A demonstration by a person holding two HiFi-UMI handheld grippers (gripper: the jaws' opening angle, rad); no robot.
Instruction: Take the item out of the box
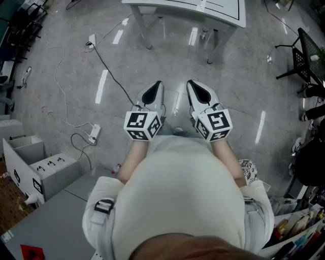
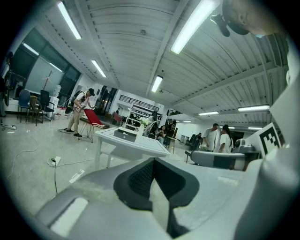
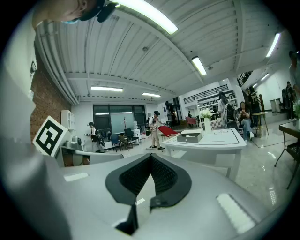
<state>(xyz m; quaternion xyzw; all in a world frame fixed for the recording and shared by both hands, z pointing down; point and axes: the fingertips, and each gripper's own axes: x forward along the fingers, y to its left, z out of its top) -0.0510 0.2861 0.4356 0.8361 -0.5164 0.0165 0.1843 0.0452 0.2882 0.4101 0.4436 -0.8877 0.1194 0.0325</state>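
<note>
At my far left a pale grey cabinet (image 1: 43, 170) stood on the floor beside the corner of a grey tabletop (image 1: 45, 226). Past it lay a white power strip (image 1: 93, 133), its cables trailing across the glossy grey floor (image 1: 76, 76).

I held my left gripper (image 1: 157, 85) out in front of me above that floor, nearly level, its jaws closed together on nothing. Just beside it, not touching, my right gripper (image 1: 192, 84) pointed the same way, its jaws likewise together and empty.

Ahead of both stood the white table (image 1: 189, 11), well apart from the tips, its near edge turned toward me and its legs set in from the corners. The box (image 3: 190, 136) sat on that tabletop, near a vase of white flowers (image 3: 205, 121); what lay inside it I could not tell.

To the right a black chair (image 1: 306, 58) stood at the floor's edge, and cluttered shelves (image 1: 297, 226) crowded the corner beside me.

The room was a long hall under strip lights (image 3: 199, 65). A person (image 3: 156, 125) stood by a red folding frame beyond the table, and others sat further right.

Between my grippers and the table the floor lay open. The cables bounded that stretch on the left and the chair's legs on the right.
</note>
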